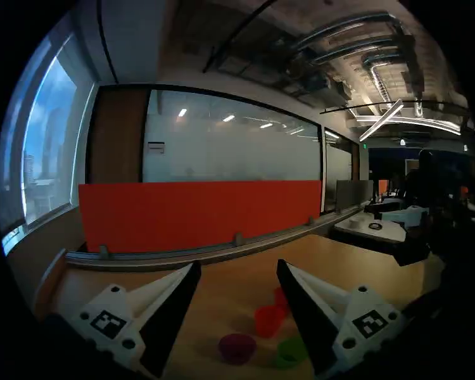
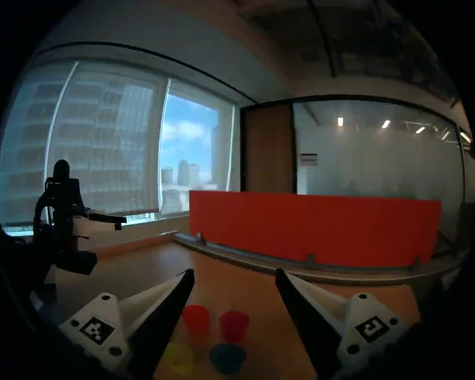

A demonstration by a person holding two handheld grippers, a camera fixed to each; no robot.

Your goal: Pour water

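Before the orange partition (image 1: pixel 199 212) and above the wooden tabletop (image 1: pixel 345 253), the left hand-held gripper (image 1: pixel 237 266) and the right hand-held gripper (image 2: pixel 234 273) hang wide open and empty, while on the tabletop between their fingers stand a red cup (image 1: pixel 267 320), a purple cup (image 1: pixel 237 347), a green cup (image 1: pixel 291 349), a blue cup (image 2: pixel 227 358) and a yellow cup (image 2: pixel 180 358).

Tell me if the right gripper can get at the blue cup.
Probably yes: the right gripper is open and empty, and the blue cup stands just ahead, nothing blocking it.
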